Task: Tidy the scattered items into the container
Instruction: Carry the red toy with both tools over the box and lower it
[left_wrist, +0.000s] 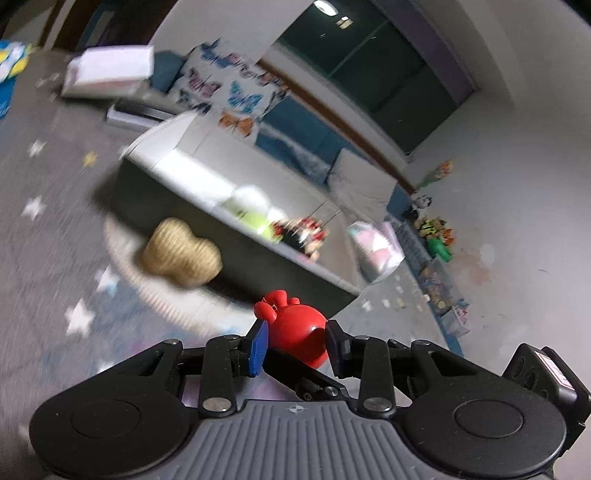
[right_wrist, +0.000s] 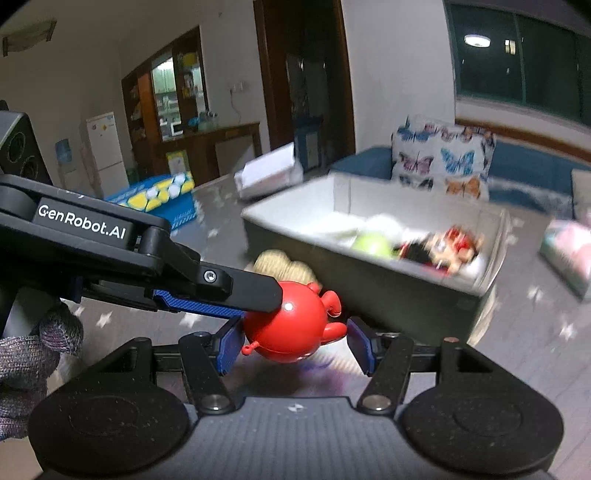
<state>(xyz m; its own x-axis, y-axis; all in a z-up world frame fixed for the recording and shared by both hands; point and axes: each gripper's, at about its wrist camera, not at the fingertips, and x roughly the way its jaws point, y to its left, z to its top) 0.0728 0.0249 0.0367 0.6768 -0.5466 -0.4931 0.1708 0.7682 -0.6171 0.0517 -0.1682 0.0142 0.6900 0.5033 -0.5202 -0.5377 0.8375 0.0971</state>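
Observation:
A round red pig toy (left_wrist: 299, 332) sits between the pads of my left gripper (left_wrist: 297, 341), which is shut on it and holds it above the carpet. In the right wrist view the left gripper's finger (right_wrist: 236, 291) presses the same red toy (right_wrist: 286, 328). My right gripper (right_wrist: 293, 341) is open, with its blue pads on either side of the toy and gaps showing. The grey fabric storage box (left_wrist: 207, 225) stands ahead on the floor with several toys inside; it also shows in the right wrist view (right_wrist: 369, 273). A tan woven heart-shaped item (left_wrist: 181, 254) lies in front of the box.
A blue sofa with a butterfly cushion (right_wrist: 443, 158) stands behind the box. A white box (left_wrist: 107, 70) lies on the grey star-patterned carpet (left_wrist: 55, 229). A pastel bag (left_wrist: 376, 247) and several small toys (left_wrist: 436, 232) sit along the wall. A blue and yellow package (right_wrist: 159, 195) lies at the left.

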